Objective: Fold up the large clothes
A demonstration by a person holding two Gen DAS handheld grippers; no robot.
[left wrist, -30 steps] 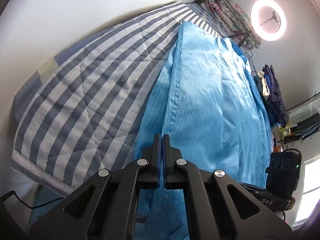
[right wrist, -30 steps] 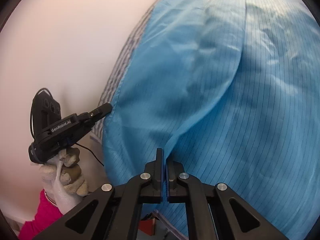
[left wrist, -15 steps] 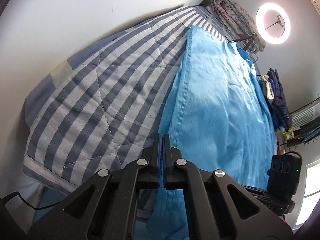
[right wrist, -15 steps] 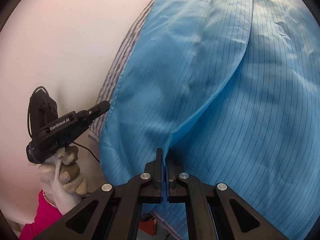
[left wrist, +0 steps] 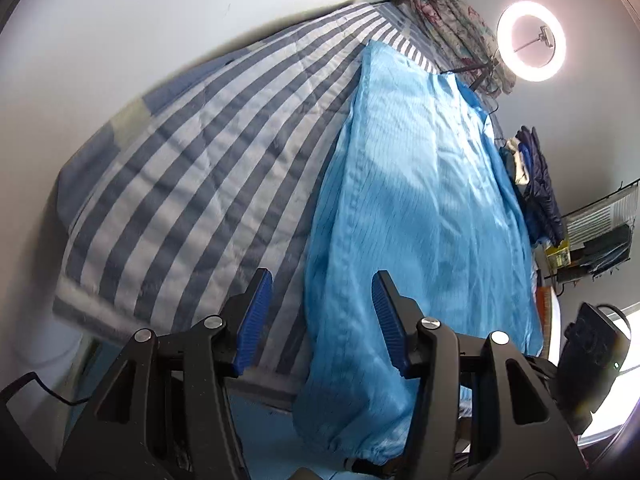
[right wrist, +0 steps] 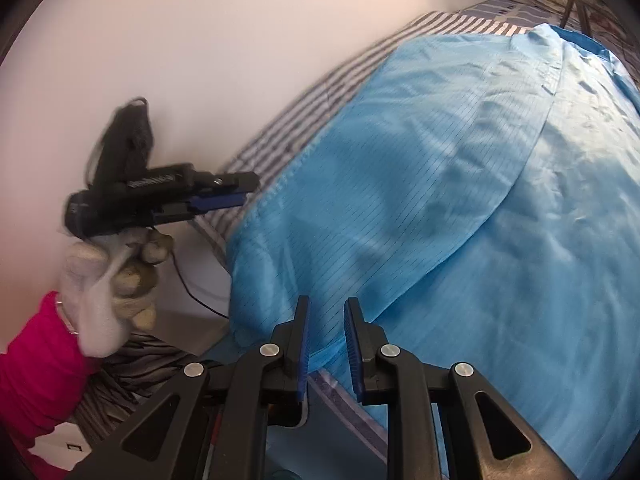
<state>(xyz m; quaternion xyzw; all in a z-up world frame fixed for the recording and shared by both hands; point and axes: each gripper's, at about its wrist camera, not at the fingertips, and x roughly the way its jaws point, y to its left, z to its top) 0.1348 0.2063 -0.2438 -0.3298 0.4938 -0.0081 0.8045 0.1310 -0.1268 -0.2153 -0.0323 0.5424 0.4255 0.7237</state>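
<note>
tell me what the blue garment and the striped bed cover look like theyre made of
Blue garment: looks like thin, smooth synthetic weave, slightly glossy, with fine dark grid lines and soft sheen on its wrinkles. Striped bed cover: seemingly matte quilted cotton or blend, with stitched diagonal lines puckering its surface.

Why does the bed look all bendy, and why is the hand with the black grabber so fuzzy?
Left wrist view: the wide lens curves the striped quilt and darkens the corners, and the ring light glares white. Right wrist view: the gloved hand and left gripper are smeared by motion blur, while the blue garment looks sharper in the middle.
</note>
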